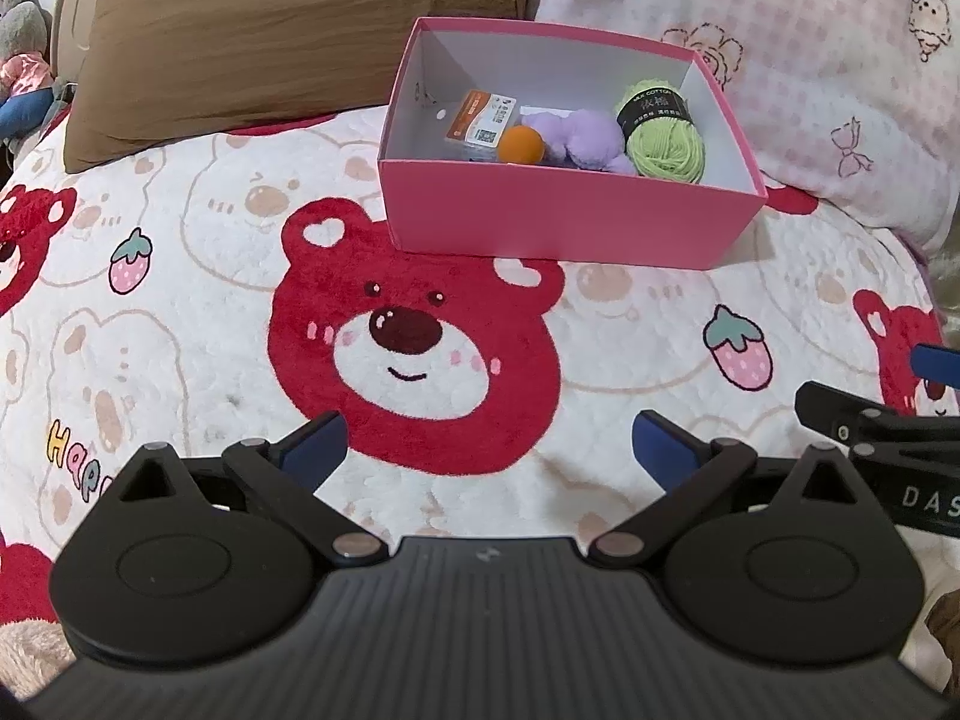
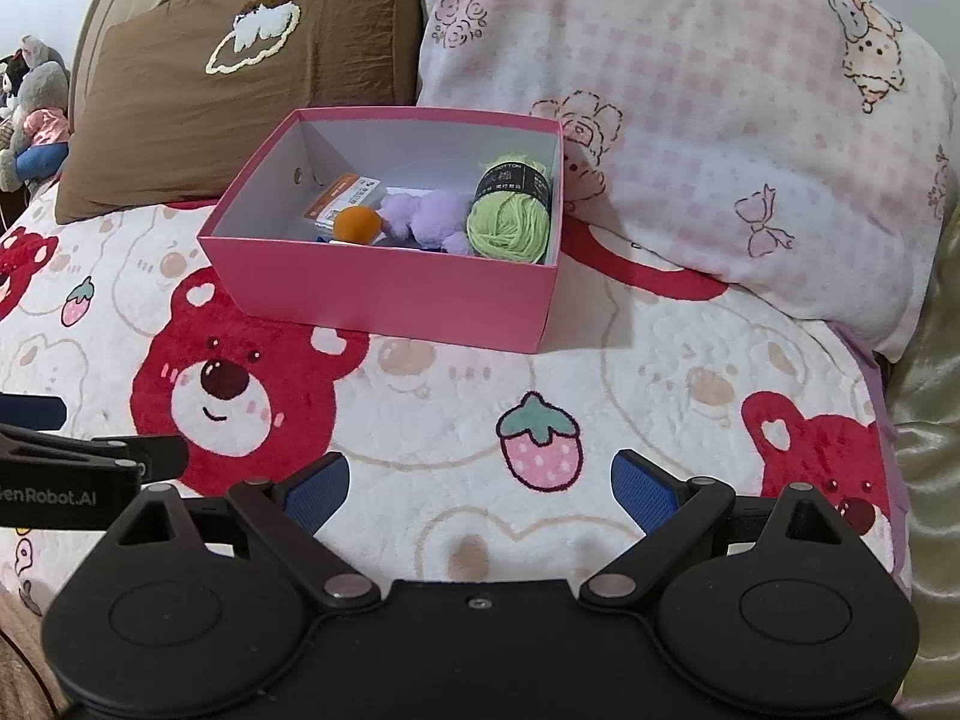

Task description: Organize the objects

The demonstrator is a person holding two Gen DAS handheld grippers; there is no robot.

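Note:
A pink box (image 1: 558,216) (image 2: 384,294) stands on the bear-print blanket (image 1: 180,300) (image 2: 660,396) near the pillows. Inside lie a green yarn ball (image 1: 665,141) (image 2: 510,222), a purple plush piece (image 1: 579,138) (image 2: 420,213), an orange pom-pom (image 1: 522,144) (image 2: 357,223) and a small orange-labelled packet (image 1: 483,117) (image 2: 342,201). My left gripper (image 1: 489,450) hovers open over the blanket, well short of the box, holding nothing. My right gripper (image 2: 480,492) is open too, empty, to the right of the left one. Each gripper shows at the edge of the other's view.
A brown pillow (image 1: 270,42) (image 2: 240,90) leans at the back left and a pink checked pillow (image 1: 810,78) (image 2: 720,120) at the back right, behind the box. Plush toys (image 2: 36,114) sit at the far left. A golden cover (image 2: 930,420) lines the right edge.

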